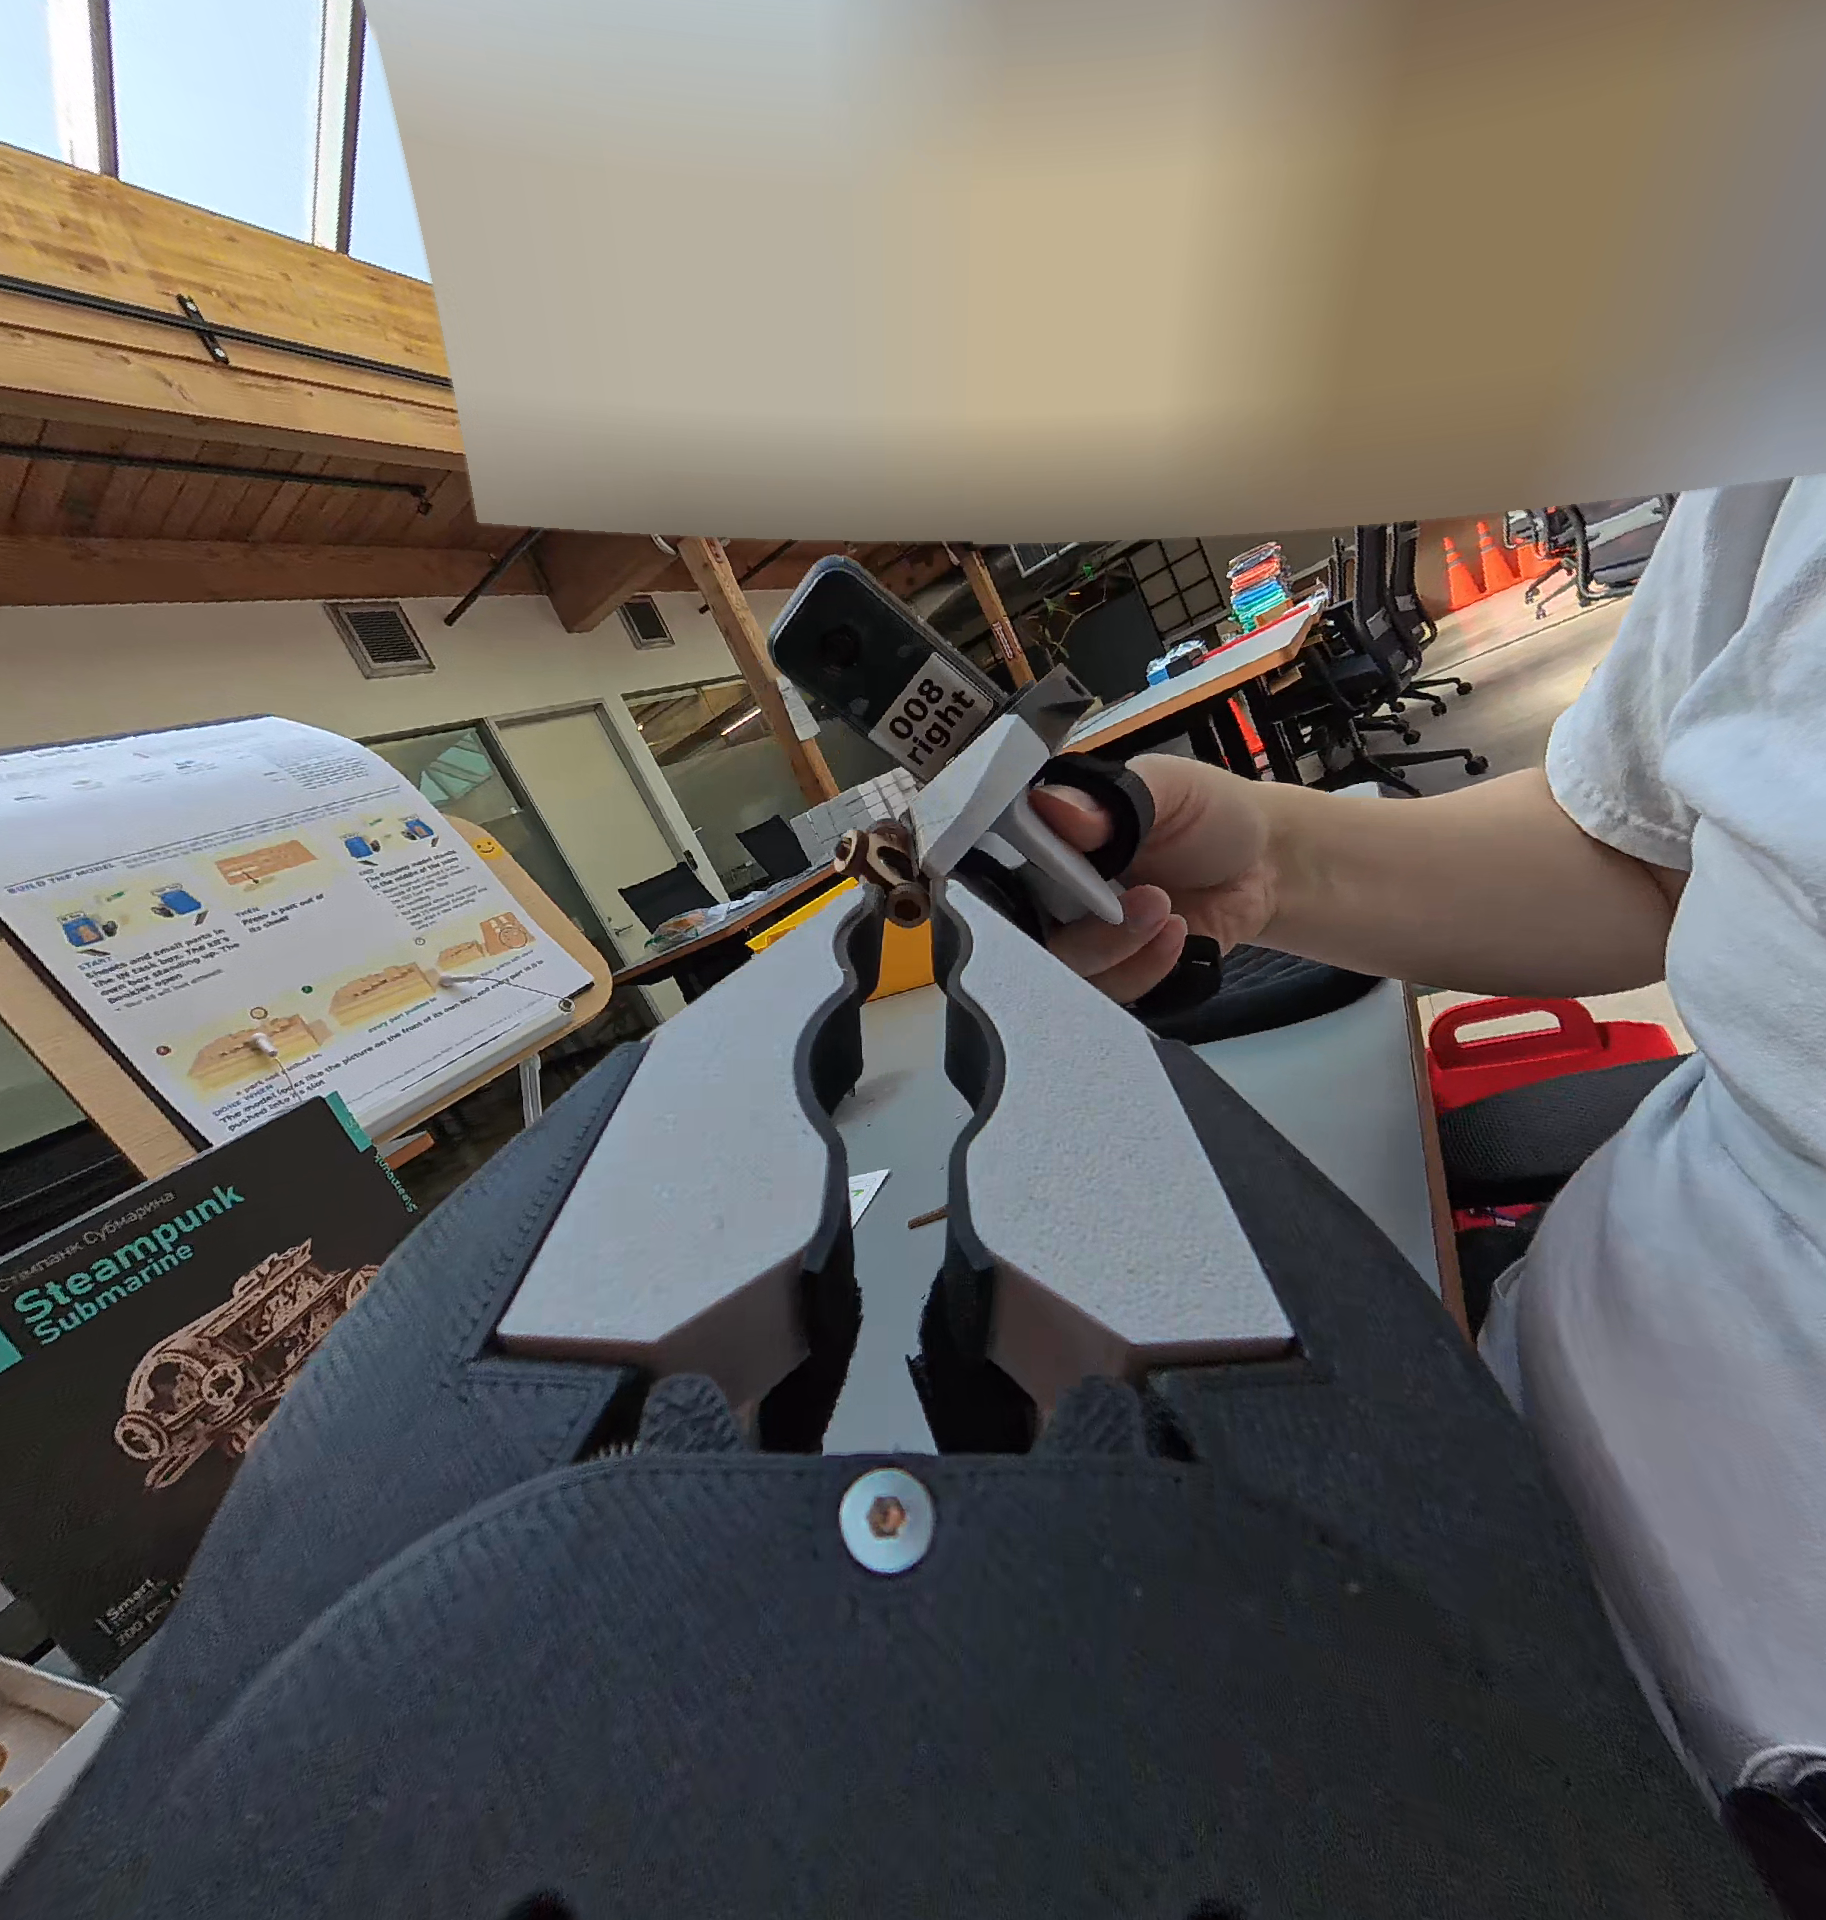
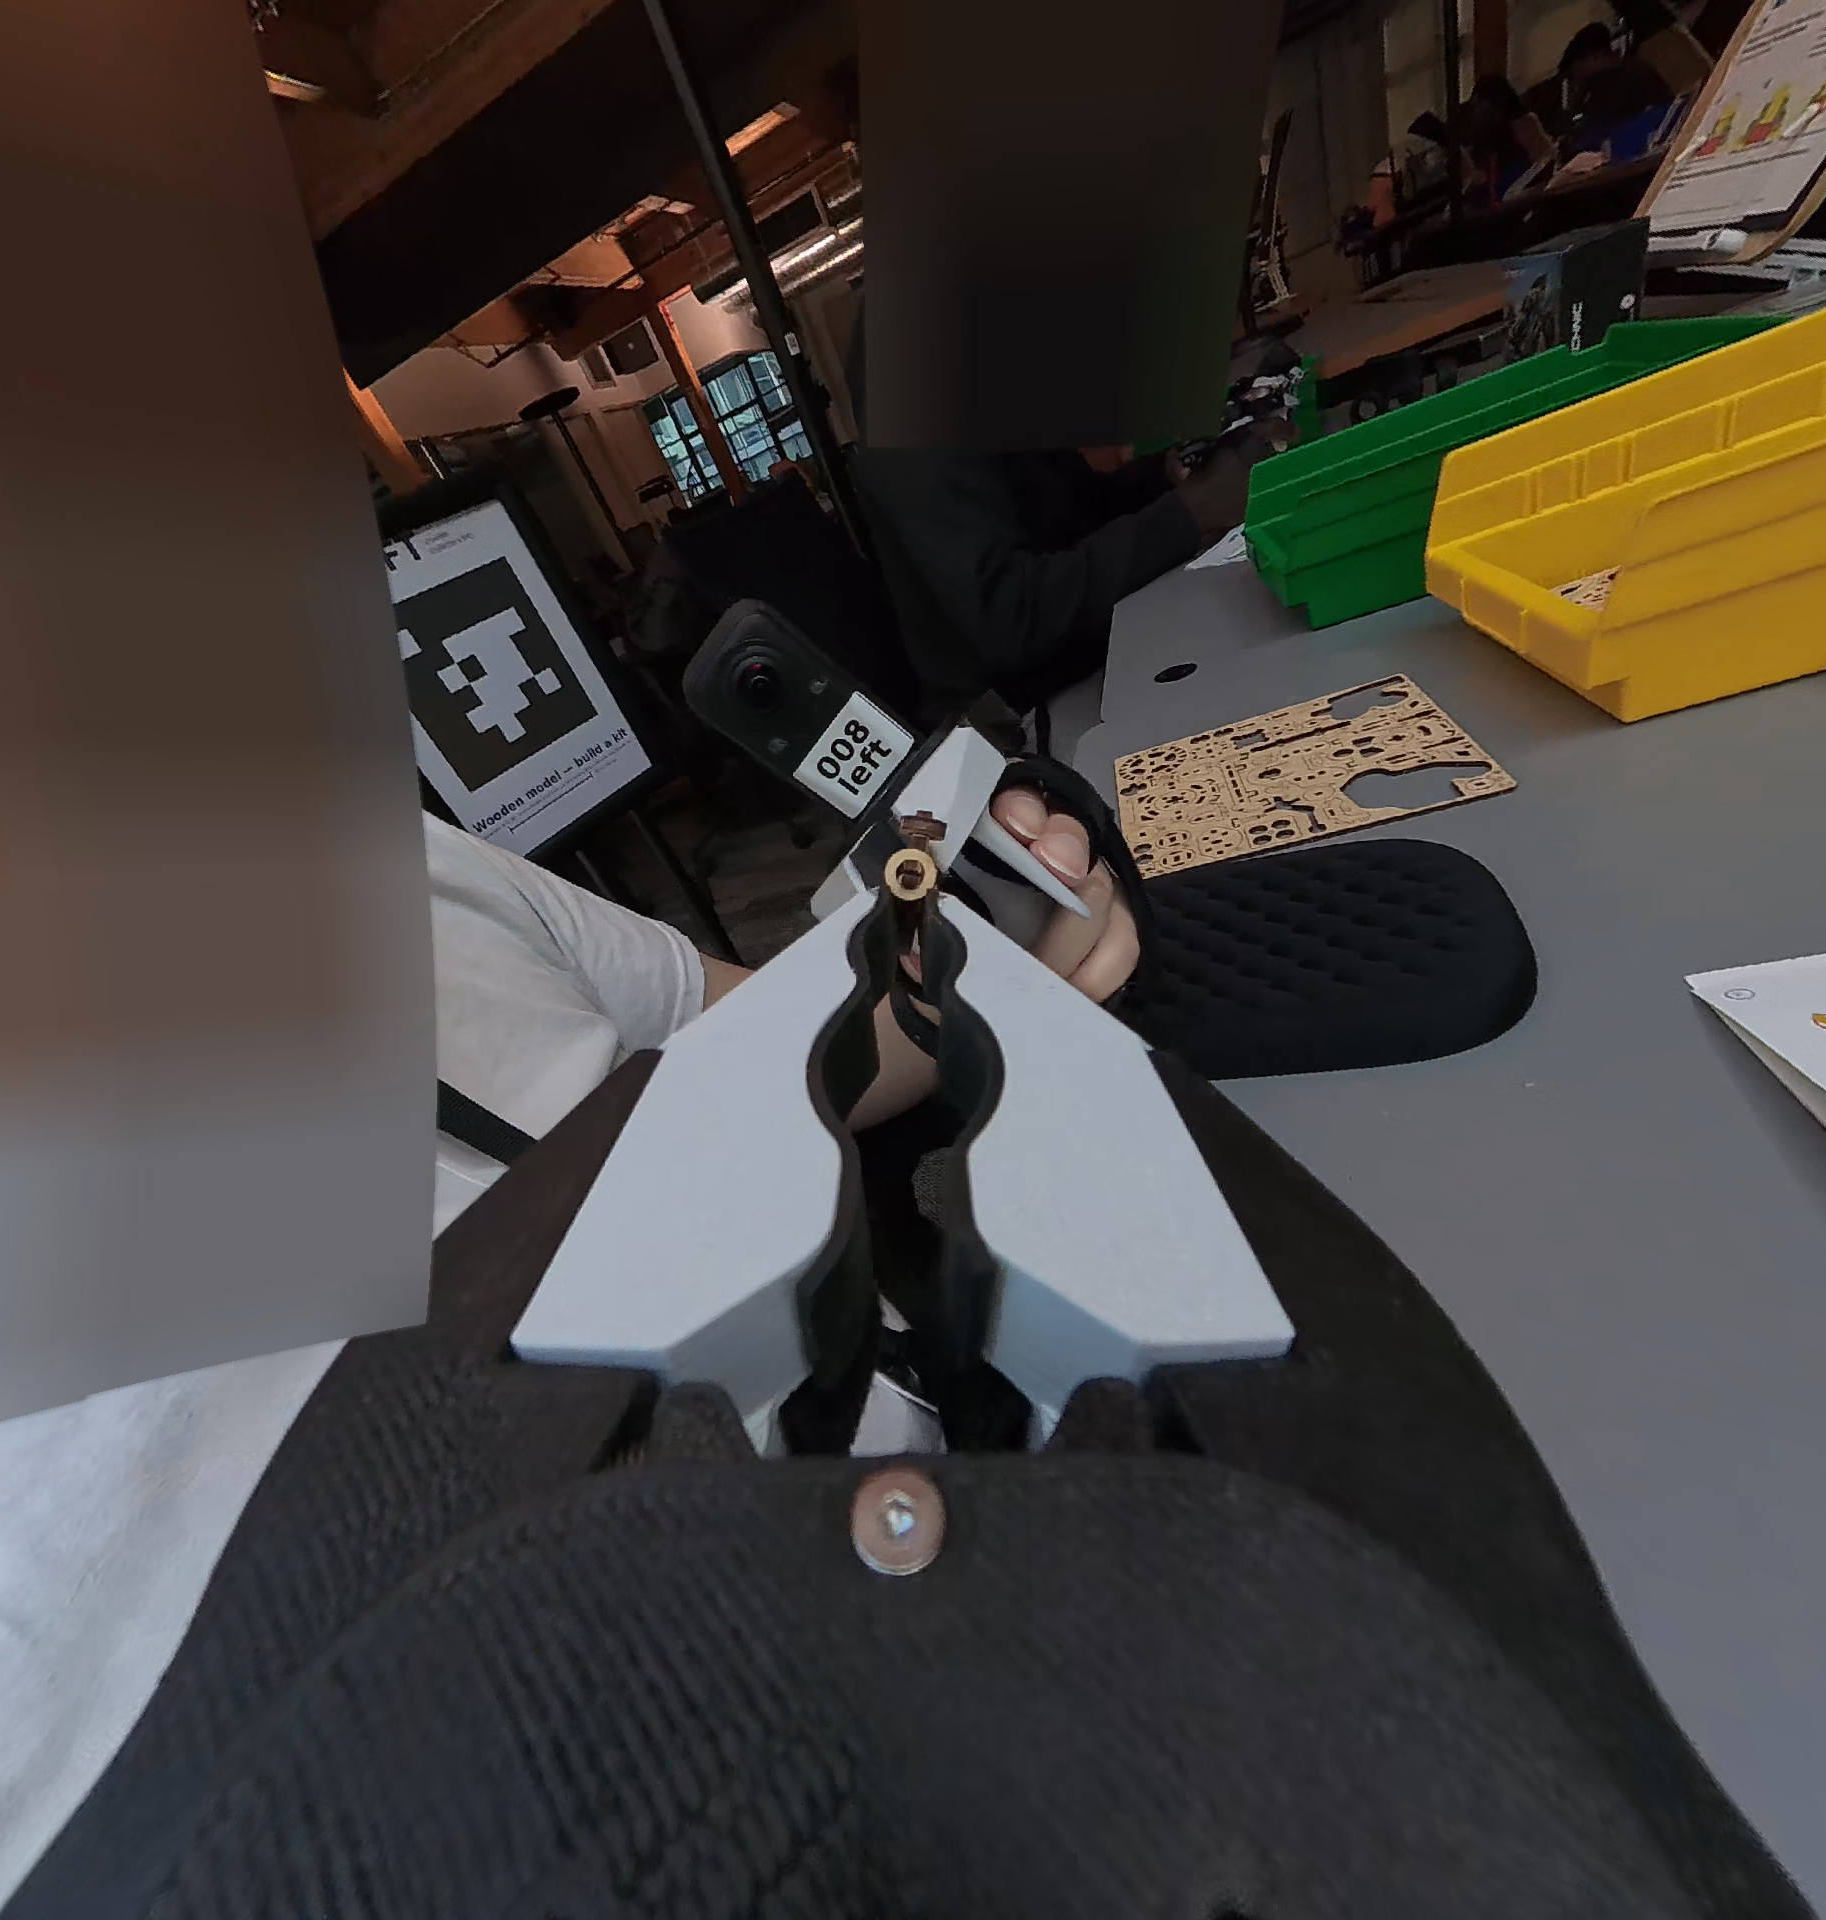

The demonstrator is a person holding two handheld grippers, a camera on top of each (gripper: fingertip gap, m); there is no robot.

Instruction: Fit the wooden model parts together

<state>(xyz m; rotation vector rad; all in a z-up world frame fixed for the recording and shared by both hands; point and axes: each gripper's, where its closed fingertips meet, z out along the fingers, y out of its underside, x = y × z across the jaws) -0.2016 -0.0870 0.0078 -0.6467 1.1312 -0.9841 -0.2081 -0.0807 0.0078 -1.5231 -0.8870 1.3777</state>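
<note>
Both grippers are raised above the grey table point(image 2: 1511, 1299) and meet tip to tip. My left gripper point(image 1: 904, 914) is shut on a small brown wooden part point(image 1: 907, 906); in the right wrist view it point(image 2: 924, 831) shows as a small cross-shaped piece point(image 2: 921, 826). My right gripper point(image 2: 909, 888) is shut on a small light wooden ring-shaped part point(image 2: 907, 871), seen end-on. In the left wrist view the right gripper point(image 1: 914, 857) comes in from the right with a round holed part point(image 1: 869, 854) at its tip. The two parts touch or nearly touch.
A laser-cut wooden sheet point(image 2: 1304, 779), a black perforated pad point(image 2: 1335, 956), a yellow bin point(image 2: 1667, 540), a green bin point(image 2: 1408, 499) and a booklet point(image 2: 1802, 1049) are on the table. The kit box point(image 1: 161, 1351) and an instruction sheet on a stand point(image 1: 265, 914) are at left. A small stick point(image 1: 930, 1218) lies below. My left and right fingertips are right by each other.
</note>
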